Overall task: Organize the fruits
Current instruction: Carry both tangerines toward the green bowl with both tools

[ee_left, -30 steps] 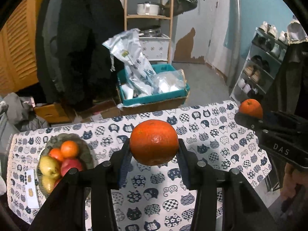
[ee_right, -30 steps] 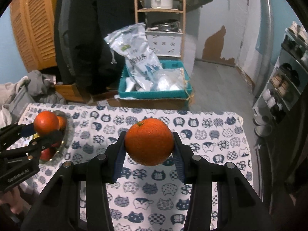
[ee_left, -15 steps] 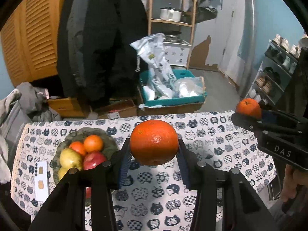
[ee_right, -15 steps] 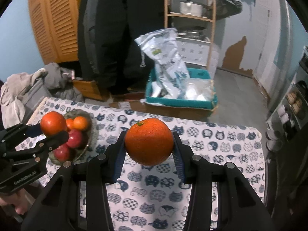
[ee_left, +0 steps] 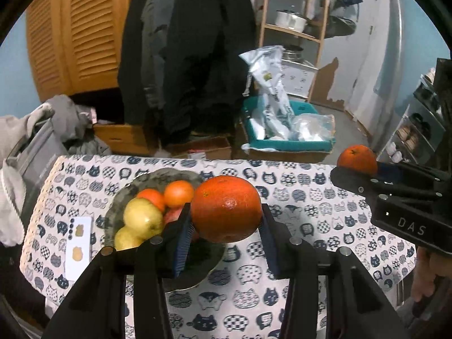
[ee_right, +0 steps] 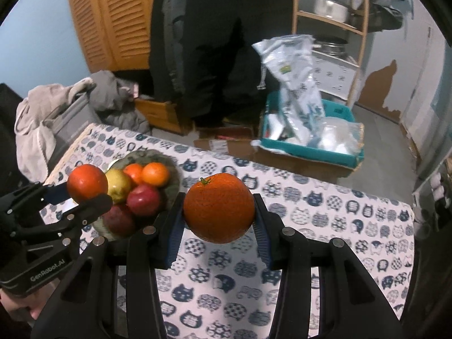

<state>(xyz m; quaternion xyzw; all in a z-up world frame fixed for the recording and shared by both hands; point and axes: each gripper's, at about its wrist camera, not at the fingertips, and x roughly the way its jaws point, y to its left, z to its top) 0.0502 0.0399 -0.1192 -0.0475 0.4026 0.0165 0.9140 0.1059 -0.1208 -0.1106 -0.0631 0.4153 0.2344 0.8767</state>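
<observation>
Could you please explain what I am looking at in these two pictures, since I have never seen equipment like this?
There is no robot here: a person holds a two-finger tool in each hand, and each tool carries a wide-angle camera looking forward along its fingers. One picture comes from the left gripper, which is shut on an orange. The other comes from the right gripper, shut on a second orange with a green stem. Each tool also shows at the edge of the other's picture. Below them is a table with a cat-print cloth. On it sits a bowl of apples and smaller oranges, beside a small white card.
</observation>
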